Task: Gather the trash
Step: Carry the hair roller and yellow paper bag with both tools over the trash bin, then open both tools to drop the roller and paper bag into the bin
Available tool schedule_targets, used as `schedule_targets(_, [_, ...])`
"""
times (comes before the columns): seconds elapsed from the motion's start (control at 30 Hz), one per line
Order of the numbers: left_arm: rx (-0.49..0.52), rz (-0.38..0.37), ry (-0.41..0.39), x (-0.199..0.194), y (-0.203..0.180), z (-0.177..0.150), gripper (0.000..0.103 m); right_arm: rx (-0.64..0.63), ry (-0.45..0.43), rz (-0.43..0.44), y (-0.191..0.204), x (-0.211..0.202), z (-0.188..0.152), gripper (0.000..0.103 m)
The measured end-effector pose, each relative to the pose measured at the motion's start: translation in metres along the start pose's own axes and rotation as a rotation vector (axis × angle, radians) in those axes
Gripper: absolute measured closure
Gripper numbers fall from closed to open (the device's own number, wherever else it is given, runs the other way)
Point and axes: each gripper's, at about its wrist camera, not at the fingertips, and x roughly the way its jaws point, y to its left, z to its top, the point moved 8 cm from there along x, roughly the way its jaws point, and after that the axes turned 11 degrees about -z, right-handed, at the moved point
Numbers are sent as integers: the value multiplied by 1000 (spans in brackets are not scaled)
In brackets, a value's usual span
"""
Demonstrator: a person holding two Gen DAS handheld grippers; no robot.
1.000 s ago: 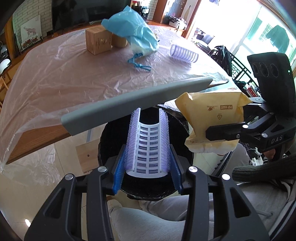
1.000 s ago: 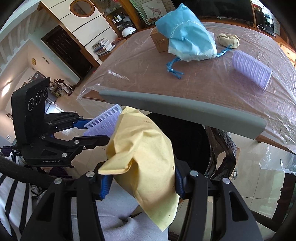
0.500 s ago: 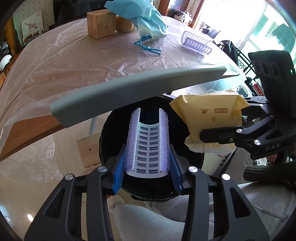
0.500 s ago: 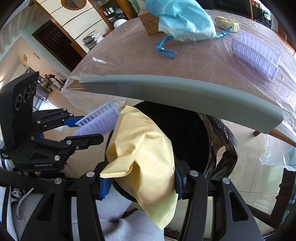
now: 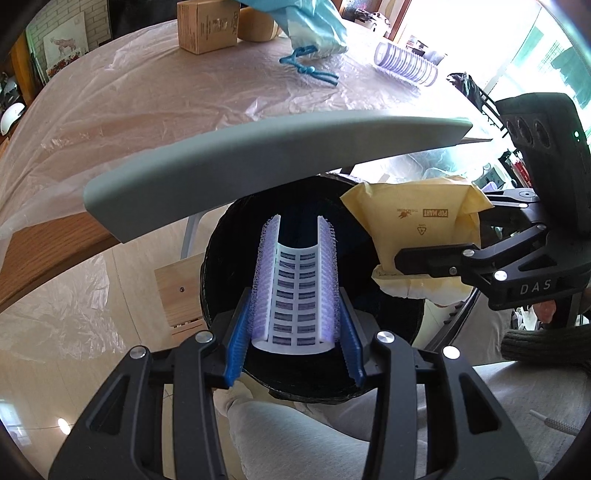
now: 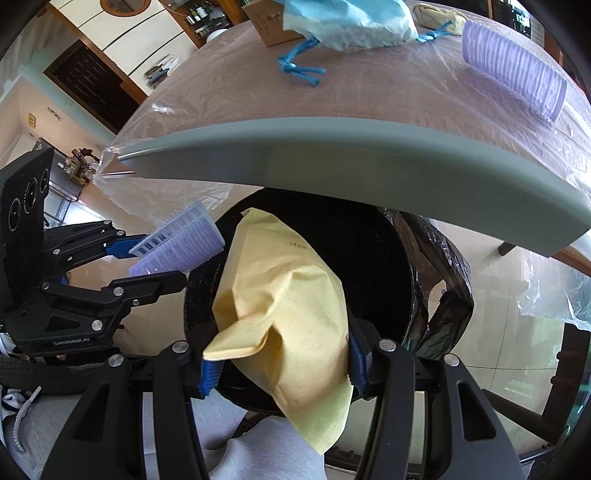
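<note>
My left gripper (image 5: pixel 295 332) is shut on a purple hair roller piece (image 5: pixel 295 291) and holds it over the open black-lined trash bin (image 5: pixel 399 369). The roller piece also shows in the right wrist view (image 6: pixel 181 247). My right gripper (image 6: pixel 280 365) is shut on a crumpled yellow padded envelope (image 6: pixel 284 310) over the bin's mouth (image 6: pixel 369 251). The envelope also shows in the left wrist view (image 5: pixel 417 229), held at the bin's right rim. The bin's grey lid (image 5: pixel 258 155) stands raised behind both.
On the plastic-covered table (image 5: pixel 129 92) behind the bin lie a whole purple hair roller (image 5: pixel 406 66), a light blue bag with blue cords (image 5: pixel 314 26), a cardboard box (image 5: pixel 205 26) and a beige object (image 5: pixel 256 31). My legs are below the bin.
Both grippers have moved closer to the bin and lower over its mouth, still holding the roller piece and the envelope. The lid and table edge loom larger.
</note>
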Motion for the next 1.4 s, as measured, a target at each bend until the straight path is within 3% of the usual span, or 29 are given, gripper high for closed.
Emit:
schedule_targets(0.63, [37, 38, 60, 20, 7, -2, 59, -2, 36, -50, 2, 27, 3, 51])
schedule_targets(1.4, [105, 52, 82, 26, 3, 0, 58, 37, 37, -65, -5, 26, 5, 51])
